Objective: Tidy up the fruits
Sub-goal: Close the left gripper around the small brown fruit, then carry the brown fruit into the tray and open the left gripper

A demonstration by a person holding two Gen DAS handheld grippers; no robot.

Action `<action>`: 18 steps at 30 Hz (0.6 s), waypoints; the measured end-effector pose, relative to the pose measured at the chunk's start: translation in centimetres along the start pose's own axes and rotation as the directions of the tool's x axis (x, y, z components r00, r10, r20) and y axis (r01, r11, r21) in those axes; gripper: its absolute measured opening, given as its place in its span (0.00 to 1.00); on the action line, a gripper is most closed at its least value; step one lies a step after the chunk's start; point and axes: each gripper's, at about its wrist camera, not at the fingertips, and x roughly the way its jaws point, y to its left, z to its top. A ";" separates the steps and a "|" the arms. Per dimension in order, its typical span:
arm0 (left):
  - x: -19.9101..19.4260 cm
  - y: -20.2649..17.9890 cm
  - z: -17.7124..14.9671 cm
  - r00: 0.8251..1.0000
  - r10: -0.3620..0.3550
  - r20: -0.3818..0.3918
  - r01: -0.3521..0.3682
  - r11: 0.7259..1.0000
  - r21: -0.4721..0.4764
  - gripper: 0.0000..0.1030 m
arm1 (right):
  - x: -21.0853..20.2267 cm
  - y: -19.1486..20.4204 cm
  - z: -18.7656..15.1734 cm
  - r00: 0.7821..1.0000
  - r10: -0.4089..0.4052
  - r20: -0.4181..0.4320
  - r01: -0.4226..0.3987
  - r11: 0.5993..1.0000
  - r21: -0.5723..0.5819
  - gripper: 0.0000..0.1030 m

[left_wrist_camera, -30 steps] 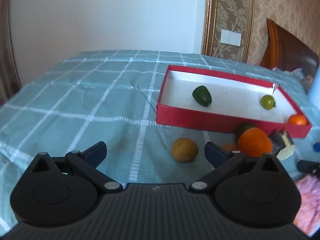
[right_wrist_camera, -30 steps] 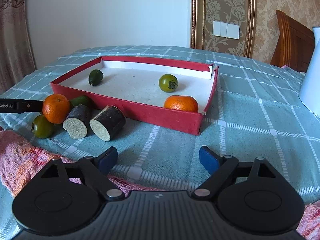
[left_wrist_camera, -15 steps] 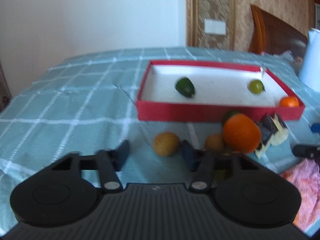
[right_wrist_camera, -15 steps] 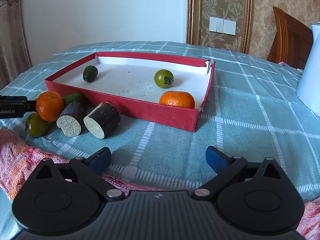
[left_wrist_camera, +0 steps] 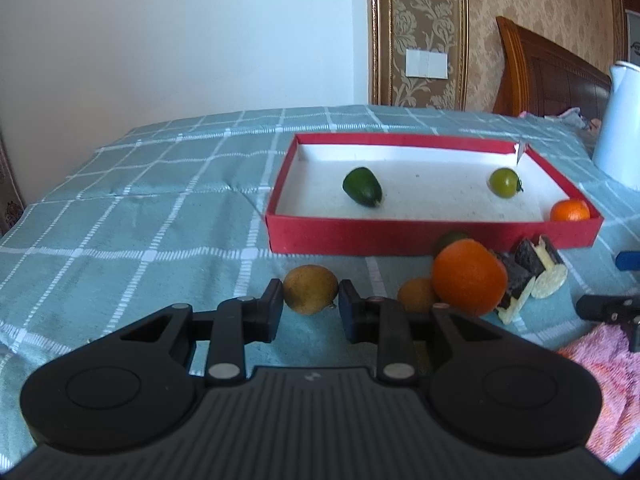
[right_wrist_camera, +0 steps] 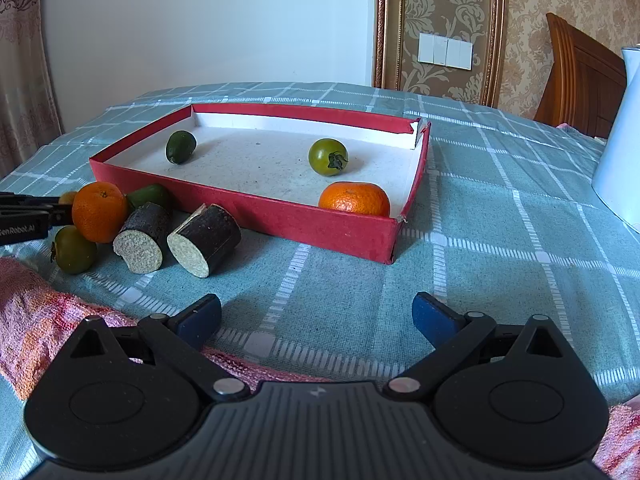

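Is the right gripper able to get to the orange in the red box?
Probably yes. The right gripper is open with nothing between its fingers, and the orange lies in the near corner of the low red box; only bare tablecloth lies between.

You had one red tray (right_wrist_camera: 280, 216) on the checked cloth (right_wrist_camera: 500, 240). Inside it you had three fruits: one dark green oval fruit (right_wrist_camera: 181, 147), one green tomato (right_wrist_camera: 328, 157), one orange mandarin (right_wrist_camera: 354, 199). Outside the tray, along its near wall, you had one large orange (right_wrist_camera: 99, 212), one green tomato (right_wrist_camera: 74, 249), one green oval fruit (right_wrist_camera: 150, 196) and two dark-skinned cut pieces with pale faces (right_wrist_camera: 204, 240). The left wrist view added two yellow-brown round fruits (left_wrist_camera: 310, 289), the second (left_wrist_camera: 416, 294) partly hidden behind the orange. You also had one pink towel (right_wrist_camera: 36, 316) and one white jug (right_wrist_camera: 622, 140). Two grippers were counted, left (left_wrist_camera: 311, 314) and right (right_wrist_camera: 316, 318)
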 end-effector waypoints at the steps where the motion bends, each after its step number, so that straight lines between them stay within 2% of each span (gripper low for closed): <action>1: -0.1 0.1 0.2 1.000 -0.003 0.002 0.003 1.000 -0.002 0.26 | 0.0 0.0 0.0 1.000 0.000 0.000 0.000 1.000 0.000 1.00; 8: -0.3 0.3 1.4 1.000 -0.016 0.012 0.016 1.000 -0.019 0.26 | 0.0 0.0 0.0 1.000 0.000 0.000 0.000 1.000 0.000 1.00; 18: 2.1 0.2 4.3 0.999 -0.030 0.011 0.030 0.998 -0.047 0.26 | 0.0 0.0 0.0 1.000 0.000 0.000 0.000 1.000 0.000 1.00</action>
